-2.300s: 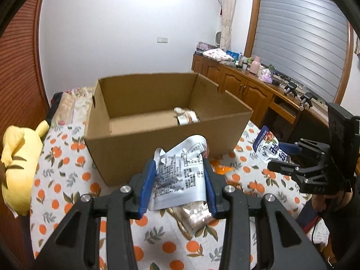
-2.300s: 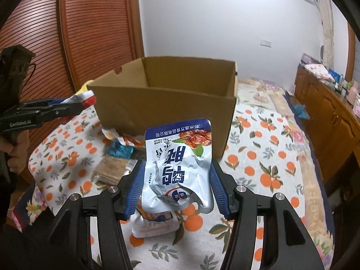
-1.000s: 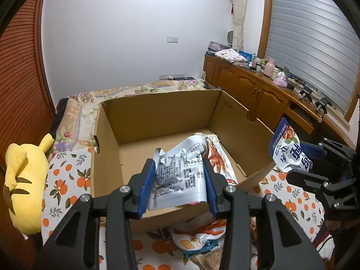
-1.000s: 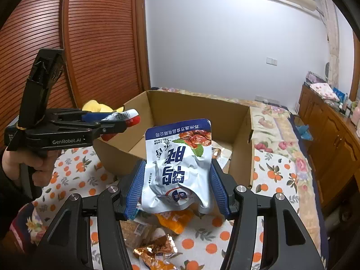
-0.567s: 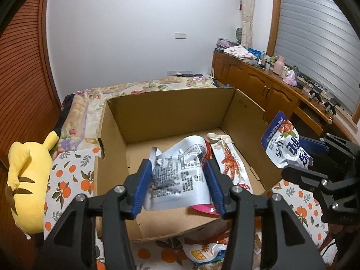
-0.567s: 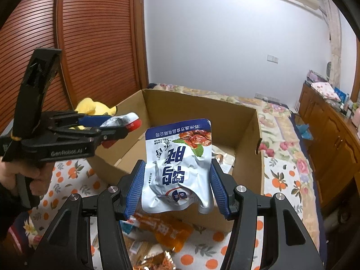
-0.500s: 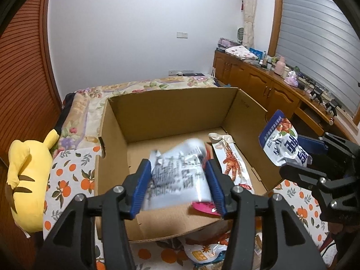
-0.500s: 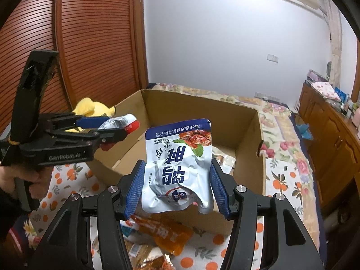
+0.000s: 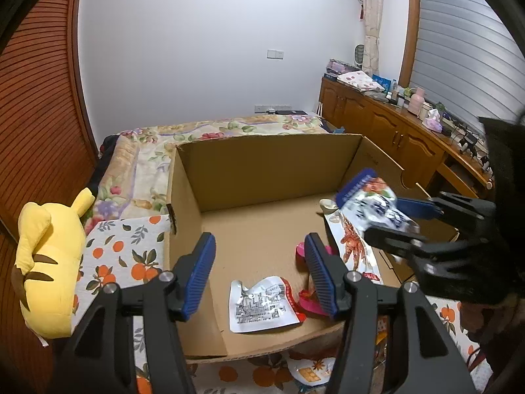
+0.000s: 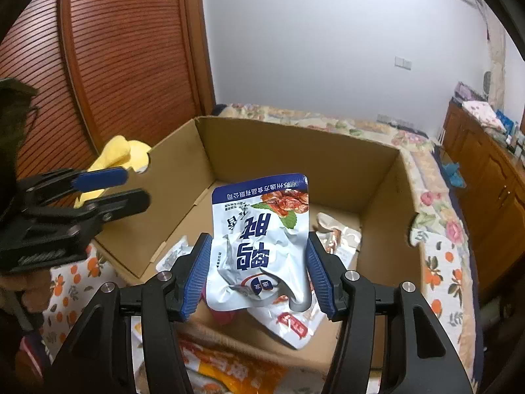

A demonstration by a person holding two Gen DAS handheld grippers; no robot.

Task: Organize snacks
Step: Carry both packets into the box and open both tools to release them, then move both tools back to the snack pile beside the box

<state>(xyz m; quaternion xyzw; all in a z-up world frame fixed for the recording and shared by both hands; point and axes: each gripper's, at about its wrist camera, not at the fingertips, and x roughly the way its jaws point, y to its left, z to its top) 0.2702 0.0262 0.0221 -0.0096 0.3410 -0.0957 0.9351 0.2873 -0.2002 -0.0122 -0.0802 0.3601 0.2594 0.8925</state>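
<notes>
Dropped silver packet (image 9: 262,305) lies in box (image 9: 272,170) below spread jaws

Both wrist views (close) over box (image 9: 269,177)

Place: home bedroom | Bed (image 9: 210,131) with floral bedding at 12 o'clock | Yellow plush toy (image 9: 49,256) at 9 o'clock | Slatted wooden wardrobe doors (image 10: 131,65) at 10 o'clock | Wooden cabinets (image 9: 387,131) with toiletries at 2 o'clock | Window blind (image 9: 459,49) above them | Orange-print cloth (image 9: 121,252) underneath
</notes>
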